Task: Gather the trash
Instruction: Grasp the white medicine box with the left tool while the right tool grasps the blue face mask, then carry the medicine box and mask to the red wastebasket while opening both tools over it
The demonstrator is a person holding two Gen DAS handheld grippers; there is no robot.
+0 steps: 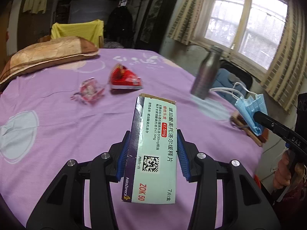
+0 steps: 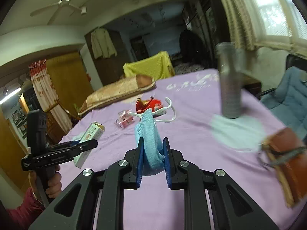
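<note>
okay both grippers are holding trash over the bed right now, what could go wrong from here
1. The face mask is soft and only bunched between the right gripper pads, with its ear loops dangling, so it could slip out or snag.
2. The medicine box sticks out well past the left gripper and might twist or drop.
3. The steel bottle stands upright on the soft purple sheet; a passing gripper could tip it.
</note>
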